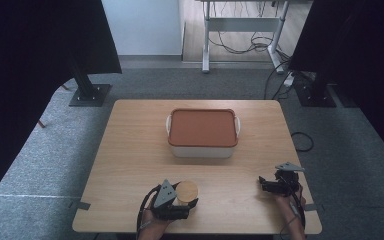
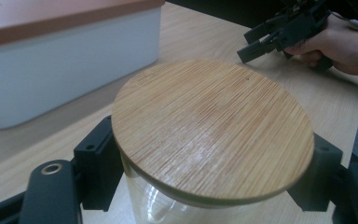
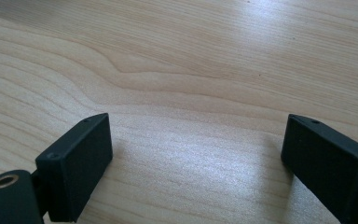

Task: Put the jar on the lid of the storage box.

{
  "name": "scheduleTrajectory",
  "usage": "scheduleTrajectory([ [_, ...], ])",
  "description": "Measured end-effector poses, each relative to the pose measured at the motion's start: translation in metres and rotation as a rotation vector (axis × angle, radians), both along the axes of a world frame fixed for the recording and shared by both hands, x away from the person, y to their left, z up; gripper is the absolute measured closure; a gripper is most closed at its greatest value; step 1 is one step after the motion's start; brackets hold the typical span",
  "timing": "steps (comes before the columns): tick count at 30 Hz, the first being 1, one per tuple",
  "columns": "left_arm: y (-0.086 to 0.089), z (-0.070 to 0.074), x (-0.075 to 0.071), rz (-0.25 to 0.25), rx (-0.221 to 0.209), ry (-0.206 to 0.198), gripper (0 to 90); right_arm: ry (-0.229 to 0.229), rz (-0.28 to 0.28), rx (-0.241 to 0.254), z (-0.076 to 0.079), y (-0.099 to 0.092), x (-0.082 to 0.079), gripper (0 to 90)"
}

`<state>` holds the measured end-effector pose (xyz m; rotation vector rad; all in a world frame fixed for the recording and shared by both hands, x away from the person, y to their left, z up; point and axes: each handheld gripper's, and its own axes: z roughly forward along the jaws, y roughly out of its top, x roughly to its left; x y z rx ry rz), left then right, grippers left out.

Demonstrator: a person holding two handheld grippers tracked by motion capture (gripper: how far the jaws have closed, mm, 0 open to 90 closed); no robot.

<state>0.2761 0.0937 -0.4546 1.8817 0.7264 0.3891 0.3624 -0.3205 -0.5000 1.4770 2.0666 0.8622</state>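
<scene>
A glass jar [image 2: 168,207] with a round bamboo lid [image 2: 212,126] stands near the table's front edge, left of centre. My left gripper [image 2: 209,175] is shut on the jar, with one black pad against each side just under the lid. In the high view the lid [image 1: 186,191] shows just ahead of the left gripper [image 1: 185,202]. My right gripper [image 1: 264,184] rests low at the front right of the table, open, with bare wood between its fingers. The right gripper view looks down its own spread jaws, the right gripper [image 3: 200,158] just above the tabletop.
A white box [image 1: 203,149] with a shut orange-brown lid [image 1: 203,127] and side handles stands at the middle of the wooden table [image 1: 130,150]. In the left gripper view the box [image 2: 51,70] is close on the left and the right gripper [image 2: 247,45] lies farther off.
</scene>
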Motion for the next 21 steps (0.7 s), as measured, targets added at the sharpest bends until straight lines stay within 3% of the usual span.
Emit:
scheduleTrajectory([
  [15,0.001,0.016,0.016,0.012,0.013,-0.023,24.8,0.0,0.002,0.0,0.0,0.0,0.0,8.1],
  [21,0.002,0.025,0.024,0.025,0.0,-0.039,24.9,-0.001,0.003,0.0,0.0,0.0,0.0,8.1],
])
